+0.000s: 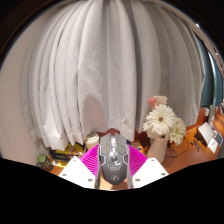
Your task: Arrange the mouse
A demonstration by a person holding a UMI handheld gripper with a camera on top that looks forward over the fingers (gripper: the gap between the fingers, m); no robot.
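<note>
Tool (113, 166) clamped on grey mouse (113, 160), lifted w/ curtain (100, 70) & flowers (162, 120) beyond. Carry step, prob; next needs lowering to surface, then release.

Pretty much the whole upper frame is long white curtains (105, 70) hanging in soft folds, lit evenly. Lower right there's a bunch of white and pink flowers (160, 120), with a wooden surface (205, 150) at the far right.
</note>
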